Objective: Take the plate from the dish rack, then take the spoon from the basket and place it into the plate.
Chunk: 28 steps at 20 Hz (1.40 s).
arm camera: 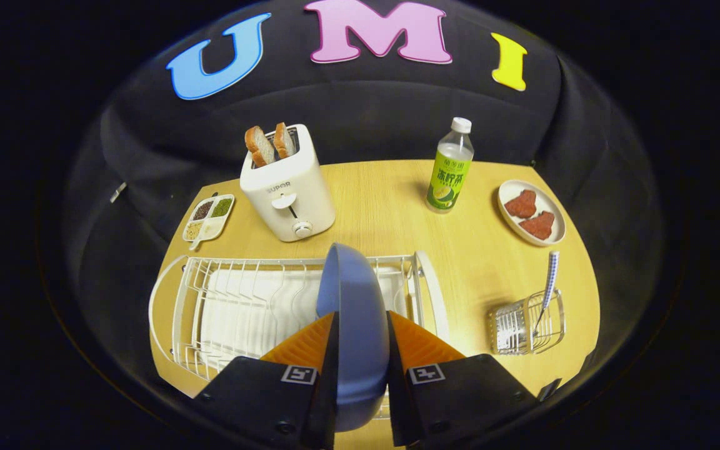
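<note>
Tool: fingers close on either face of the blue round plate, pressing it between them; plate stands on edge, above the right part of the rack.

White wire dish rack: on the light wooden counter, under and left of the plate; slots bare, white tray beneath.

Small clear wire-sided basket: on the counter, right of the rack and apart from it. Spoon with blue-and-white patterned handle stands in it, leaning, handle up.

White two-slot toaster: beyond the rack; two slices of toasted bread stand up from the slots.

White four-compartment dish of seeds and grains: left of the toaster.

Clear bottle with green label and white cap: upright, beyond the fingers to the right.

Beige oval dish with two red pieces: right of the bottle, beyond the basket.
</note>
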{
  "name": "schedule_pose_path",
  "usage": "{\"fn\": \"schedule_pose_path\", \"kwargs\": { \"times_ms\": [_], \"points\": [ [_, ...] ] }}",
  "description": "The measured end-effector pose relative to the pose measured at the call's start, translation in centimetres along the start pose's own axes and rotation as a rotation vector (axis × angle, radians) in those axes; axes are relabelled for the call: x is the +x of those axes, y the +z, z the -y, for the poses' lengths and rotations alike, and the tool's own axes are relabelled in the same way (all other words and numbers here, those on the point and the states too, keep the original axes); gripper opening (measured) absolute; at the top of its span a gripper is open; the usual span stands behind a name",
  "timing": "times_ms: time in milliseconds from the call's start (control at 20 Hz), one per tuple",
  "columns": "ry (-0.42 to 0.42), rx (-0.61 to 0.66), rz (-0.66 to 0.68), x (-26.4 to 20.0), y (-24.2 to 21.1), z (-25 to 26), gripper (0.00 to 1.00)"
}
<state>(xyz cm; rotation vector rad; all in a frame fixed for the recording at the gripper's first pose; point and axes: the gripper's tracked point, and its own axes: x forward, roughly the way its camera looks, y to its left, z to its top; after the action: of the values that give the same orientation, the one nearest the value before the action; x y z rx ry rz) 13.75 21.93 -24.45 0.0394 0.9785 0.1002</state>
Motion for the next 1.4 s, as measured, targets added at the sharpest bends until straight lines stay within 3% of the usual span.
{"fn": "schedule_pose_path", "kwargs": {
  "times_ms": [450,650,800,1050,1400],
  "points": [
    [-0.117,-0.053,0.077,-1.7,1.0,0.1,0.33],
    [-0.174,-0.148,0.162,-3.3,3.5,0.4,0.33],
    [-0.093,-0.119,0.172,-4.8,3.8,-0.9,0.31],
    [-0.002,-0.063,0.174,-7.4,3.4,1.5,0.30],
    [0.186,0.125,0.161,-12.4,0.1,10.8,0.30]
  ]
}}
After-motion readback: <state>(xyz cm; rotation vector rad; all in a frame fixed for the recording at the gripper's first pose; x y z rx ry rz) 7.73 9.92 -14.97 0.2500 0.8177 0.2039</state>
